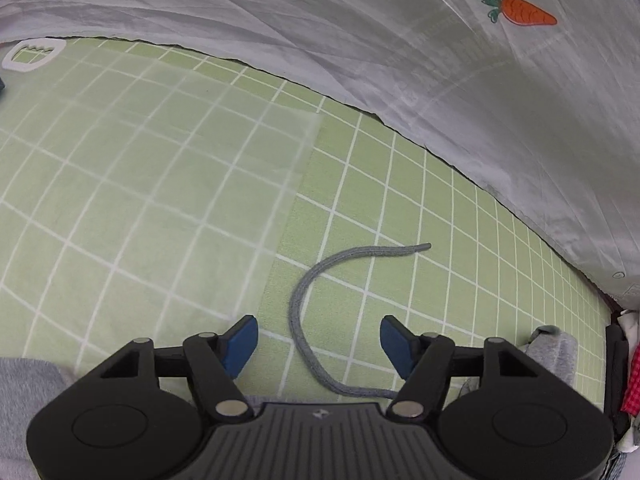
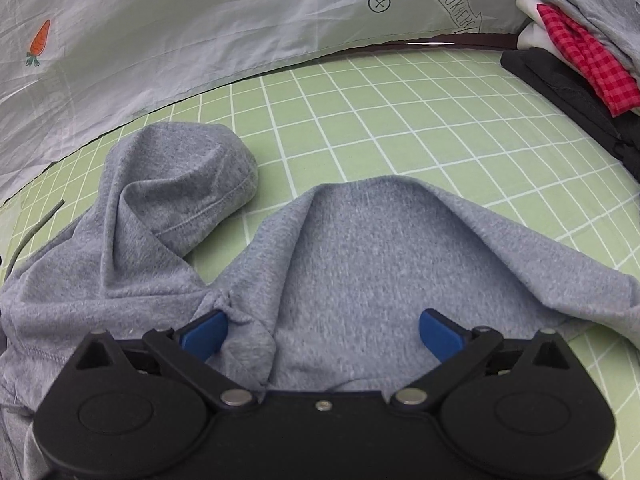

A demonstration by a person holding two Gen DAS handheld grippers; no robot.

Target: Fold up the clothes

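1. My left gripper [image 1: 319, 342] hangs low over the green checked sheet [image 1: 160, 184] with its jaws spread apart and nothing between them. A grey drawcord [image 1: 304, 288] curls across the sheet straight ahead and runs back under the gripper body.
2. A white cover with a carrot print [image 1: 520, 10] rises behind the sheet, well apart from the cord.
3. My right gripper [image 2: 322, 334] sits over the grey hoodie [image 2: 360, 248], jaws released wide. The left blue pad [image 2: 204, 332] touches a bunched knot of fabric; I think it is only resting against it, though the cloth hides the contact.
4. The hood [image 2: 188, 164] lies crumpled to the left, the body humped in the middle, so the garment is not yet flat.
5. A stack of folded clothes [image 2: 580, 40] waits at the far right.
6. Risks, as I judge them: closing the right jaws here may pinch several layers at once and drag a crease into the fold, and the loose cord may snag under the left gripper and tug the hood askew.
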